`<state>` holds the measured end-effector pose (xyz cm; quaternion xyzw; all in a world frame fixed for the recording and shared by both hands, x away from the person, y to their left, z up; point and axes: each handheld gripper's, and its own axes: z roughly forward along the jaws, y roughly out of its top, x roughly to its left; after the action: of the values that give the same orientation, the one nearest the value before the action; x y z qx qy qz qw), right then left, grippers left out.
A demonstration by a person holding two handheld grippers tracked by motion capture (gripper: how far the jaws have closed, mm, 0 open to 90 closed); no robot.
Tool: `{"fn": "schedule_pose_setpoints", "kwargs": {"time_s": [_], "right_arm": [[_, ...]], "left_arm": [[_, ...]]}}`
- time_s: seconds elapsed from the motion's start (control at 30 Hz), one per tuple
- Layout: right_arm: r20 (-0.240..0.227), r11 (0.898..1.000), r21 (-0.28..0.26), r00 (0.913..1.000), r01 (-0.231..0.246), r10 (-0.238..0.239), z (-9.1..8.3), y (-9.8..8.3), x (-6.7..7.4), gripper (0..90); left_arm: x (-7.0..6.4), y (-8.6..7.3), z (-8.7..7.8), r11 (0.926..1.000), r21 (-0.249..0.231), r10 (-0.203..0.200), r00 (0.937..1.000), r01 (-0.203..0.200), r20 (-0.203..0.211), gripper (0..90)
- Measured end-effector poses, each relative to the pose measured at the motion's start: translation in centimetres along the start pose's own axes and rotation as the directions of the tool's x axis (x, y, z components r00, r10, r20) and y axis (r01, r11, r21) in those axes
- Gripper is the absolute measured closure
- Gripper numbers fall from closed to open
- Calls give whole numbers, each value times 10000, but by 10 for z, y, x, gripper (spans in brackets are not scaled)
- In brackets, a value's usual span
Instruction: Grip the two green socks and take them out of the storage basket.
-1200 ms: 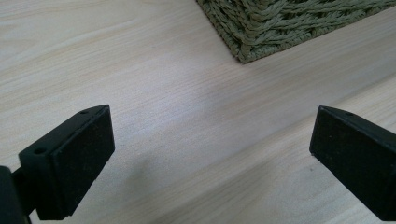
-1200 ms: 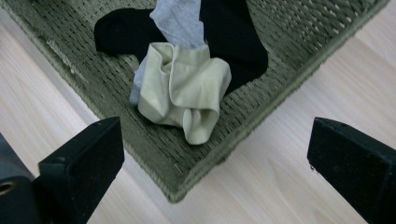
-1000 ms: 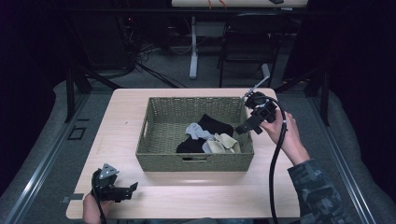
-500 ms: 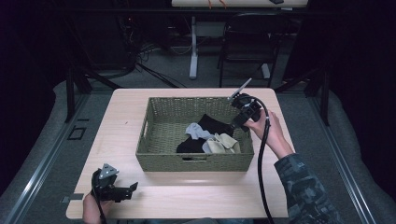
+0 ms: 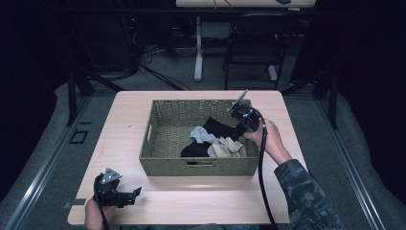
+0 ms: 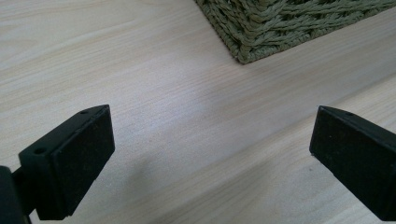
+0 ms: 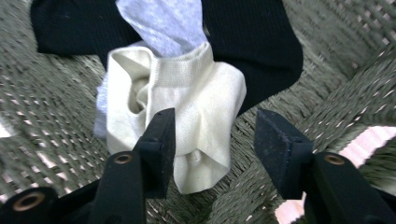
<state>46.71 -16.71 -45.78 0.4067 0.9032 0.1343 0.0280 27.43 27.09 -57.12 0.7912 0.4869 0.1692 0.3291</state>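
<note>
the cream sock (image 7: 187, 116) lies in the basket (image 5: 158, 158) on the black (image 7: 261, 42) and grey (image 7: 163, 18) socks. the right gripper (image 7: 212, 149) is held half open above it, nothing gripped. being soft and light, it is probably best pinched at a bunched fold.

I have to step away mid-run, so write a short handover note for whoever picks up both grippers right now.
Right gripper: open, inside the wicker basket, jaws on either side of an edge of the cream sock; nothing is gripped yet.
Left gripper: open, empty, low over the table near its front left corner, apart from the basket.
In the basket: cream sock on top, grey sock and black sock beneath.
Done: approach only.
Left: likely close on the cream sock and lift it, then handle the others.
</note>
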Motion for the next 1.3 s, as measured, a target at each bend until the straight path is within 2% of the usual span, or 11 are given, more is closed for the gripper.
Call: {"fn": "schedule_pose_setpoints", "kwargs": {"time_s": [0.4, 0.57, 0.77, 0.83, 0.93, 1.03, 1.07, 1.13, 1.2, 1.27, 1.3], "right_arm": [[444, 9977, 661, 9989, -179, 150, 20, -1, 2, 593], [561, 9954, 925, 9982, -242, 191, 26, -1, 2, 614], [664, 9952, 880, 9971, -436, 378, 30, -1, 4, 623], [788, 9921, 1211, 9966, -337, 243, 31, 1, 4, 631], [831, 9919, 1209, 9961, -396, 297, 33, 1, 4, 641], [879, 9876, 1536, 9960, -307, 173, 36, 2, 3, 679], [858, 9864, 1620, 9962, -284, 145, 36, 2, 3, 716], [831, 9863, 1595, 9961, -414, 284, 39, 2, 3, 849], [533, 9877, 1443, 9972, -601, 529, 41, 0, 3, 873], [556, 9856, 1635, 9979, -429, 342, 39, 0, 3, 877], [484, 9870, 1536, 9980, -477, 407, 38, 0, 3, 877]], "left_arm": [[0, 0, 0, 10000, -6, 1, 10000, -1, 15, 0], [0, 0, 0, 10000, -9, -17, 10000, 17, 5, 0], [0, 0, 0, 10000, 28, 26, 10000, -26, 19, 0], [0, 0, 0, 10000, -3, 12, 10000, -12, 25, 0], [0, 0, 0, 10000, 22, 26, 10000, -26, 24, 0], [0, 0, 0, 10000, -7, 6, 10000, -6, 27, 0], [0, 0, 0, 10000, -6, 6, 10000, -6, 29, 0], [0, 0, 0, 10000, 14, 20, 10000, -20, 30, 0], [0, 0, 0, 10000, -8, 15, 10000, -15, 36, 0], [0, 0, 0, 10000, -12, 13, 10000, -13, 36, 0], [0, 0, 0, 10000, -12, 13, 10000, -13, 36, 0]]}}
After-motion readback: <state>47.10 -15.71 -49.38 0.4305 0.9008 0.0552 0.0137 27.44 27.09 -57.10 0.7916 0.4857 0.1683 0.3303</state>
